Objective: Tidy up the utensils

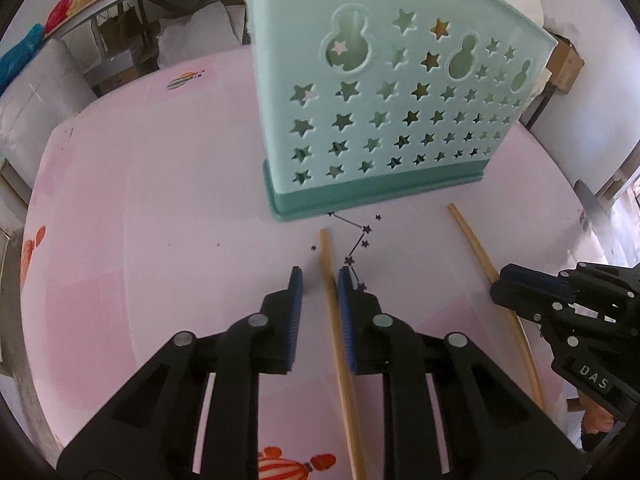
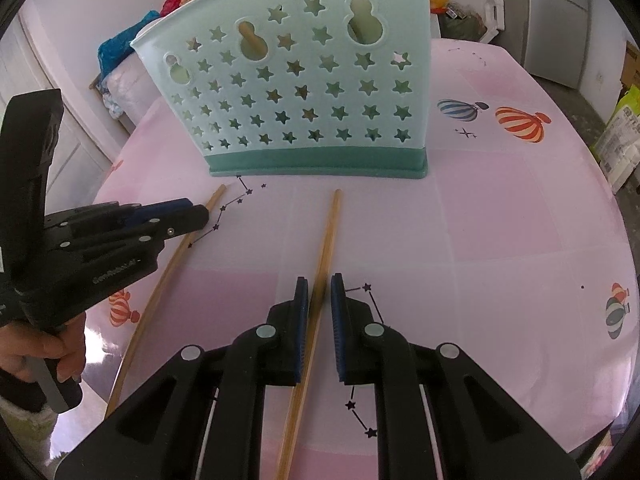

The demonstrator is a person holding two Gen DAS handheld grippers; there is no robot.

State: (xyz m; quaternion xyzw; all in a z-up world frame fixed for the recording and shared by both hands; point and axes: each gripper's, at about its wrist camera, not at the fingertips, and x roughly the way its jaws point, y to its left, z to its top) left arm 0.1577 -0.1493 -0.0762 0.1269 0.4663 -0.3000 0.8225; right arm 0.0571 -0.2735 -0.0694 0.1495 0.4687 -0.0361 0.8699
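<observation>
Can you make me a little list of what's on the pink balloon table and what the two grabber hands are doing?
table: pink cloth printed with balloons and stars
holder: mint star-holed utensil holder, upright, wooden sticks poking out on top
left chopstick: chopstick lying flat between the open fingers of left gripper
right chopstick: second chopstick lying flat between the open fingers of right gripper
grip: neither closed yet
</observation>
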